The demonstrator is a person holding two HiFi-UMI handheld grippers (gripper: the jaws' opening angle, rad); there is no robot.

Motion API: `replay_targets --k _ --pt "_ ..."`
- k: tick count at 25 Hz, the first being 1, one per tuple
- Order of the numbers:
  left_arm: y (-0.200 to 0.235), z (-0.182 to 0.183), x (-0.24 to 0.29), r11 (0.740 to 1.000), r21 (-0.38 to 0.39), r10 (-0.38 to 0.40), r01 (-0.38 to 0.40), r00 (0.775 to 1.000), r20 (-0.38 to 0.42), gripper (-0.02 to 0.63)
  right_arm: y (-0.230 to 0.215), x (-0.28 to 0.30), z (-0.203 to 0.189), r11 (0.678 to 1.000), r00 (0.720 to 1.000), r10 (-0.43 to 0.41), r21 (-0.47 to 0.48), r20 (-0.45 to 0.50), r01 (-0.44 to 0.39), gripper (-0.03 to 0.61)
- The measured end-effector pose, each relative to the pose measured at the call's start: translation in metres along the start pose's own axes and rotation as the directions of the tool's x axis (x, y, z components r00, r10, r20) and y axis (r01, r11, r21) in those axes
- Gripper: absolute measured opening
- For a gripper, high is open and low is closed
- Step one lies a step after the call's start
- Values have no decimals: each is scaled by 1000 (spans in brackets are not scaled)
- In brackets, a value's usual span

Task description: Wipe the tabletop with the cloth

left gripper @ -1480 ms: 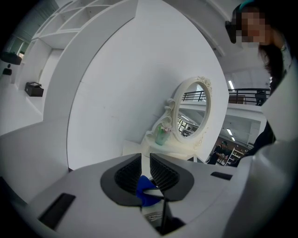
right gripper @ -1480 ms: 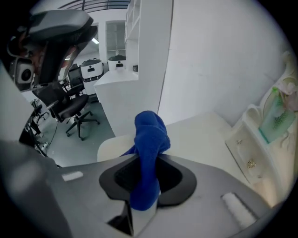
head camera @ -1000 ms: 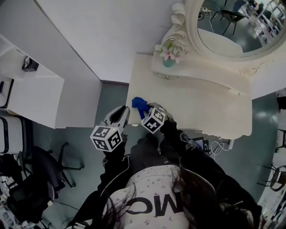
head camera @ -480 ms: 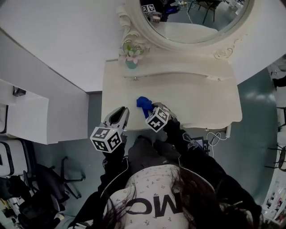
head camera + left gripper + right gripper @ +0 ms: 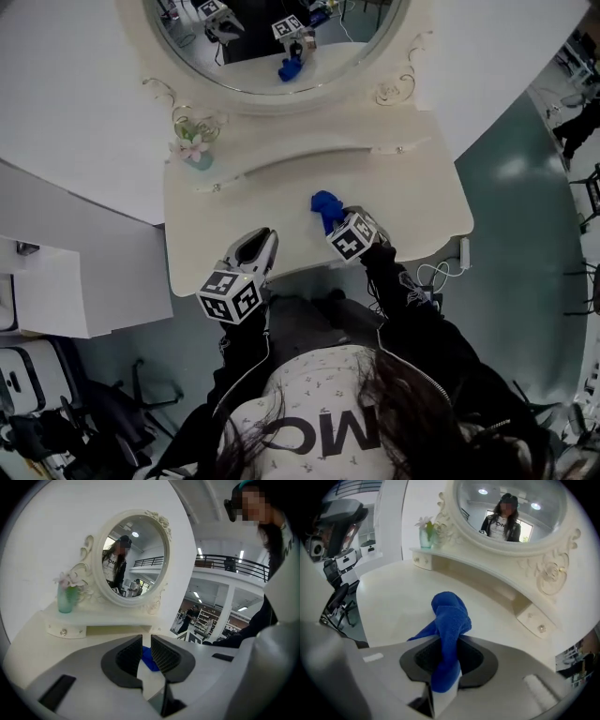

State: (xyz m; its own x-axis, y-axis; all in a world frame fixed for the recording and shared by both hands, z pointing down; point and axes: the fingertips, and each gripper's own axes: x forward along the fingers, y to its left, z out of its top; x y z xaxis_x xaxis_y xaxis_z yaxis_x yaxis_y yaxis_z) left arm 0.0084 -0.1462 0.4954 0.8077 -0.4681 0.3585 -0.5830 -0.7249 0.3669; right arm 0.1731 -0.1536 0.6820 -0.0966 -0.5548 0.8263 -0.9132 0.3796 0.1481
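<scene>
A blue cloth [image 5: 324, 204] is bunched in my right gripper [image 5: 337, 218], which is shut on it over the front middle of the cream tabletop [image 5: 412, 202]. In the right gripper view the cloth [image 5: 449, 616] rises out of the right gripper [image 5: 449, 656] and droops toward the tabletop [image 5: 393, 597]. My left gripper [image 5: 258, 246] hovers at the table's front left edge. Its jaws stand together with nothing between them. In the left gripper view the cloth [image 5: 153, 664] shows just beyond the left gripper [image 5: 146, 656].
An oval mirror [image 5: 272, 37] backs the table, above a raised shelf [image 5: 309, 155] with drawer knobs. A green vase of flowers [image 5: 194, 150] stands at the back left. A white cabinet [image 5: 56, 291] is left of the table. Cables [image 5: 441, 277] lie on the floor at right.
My right gripper has carried the cloth from the table's left front corner rightward to about the front middle. The head view swung, so the mirror now shows. The left gripper stayed near the front left edge.
</scene>
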Motion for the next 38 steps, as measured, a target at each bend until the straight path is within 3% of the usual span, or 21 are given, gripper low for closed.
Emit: replay_targets --k 10,17,26,33,38 --pt "-69 -7 62 997 40 -67 69 997 -49 46 -132 -43 -98 974 990 -136 175 -47 142 92" --pt "-99 -8 82 993 65 -94 98 993 -67 46 -204 -75 -163 932 967 -231 262 -108 252 91" --pt "-112 -13 86 992 83 -91 99 991 -97 46 -267 -109 -236 872 922 -334 307 -196 382 91" --pt "-110 -17 73 993 83 -69 78 992 -104 46 -278 -119 -248 843 904 -367 333 -219 423 91" --pt "-88 -17 48 997 66 -22 27 997 -80 46 -260 -124 -212 847 914 -378 344 -147 405 92"
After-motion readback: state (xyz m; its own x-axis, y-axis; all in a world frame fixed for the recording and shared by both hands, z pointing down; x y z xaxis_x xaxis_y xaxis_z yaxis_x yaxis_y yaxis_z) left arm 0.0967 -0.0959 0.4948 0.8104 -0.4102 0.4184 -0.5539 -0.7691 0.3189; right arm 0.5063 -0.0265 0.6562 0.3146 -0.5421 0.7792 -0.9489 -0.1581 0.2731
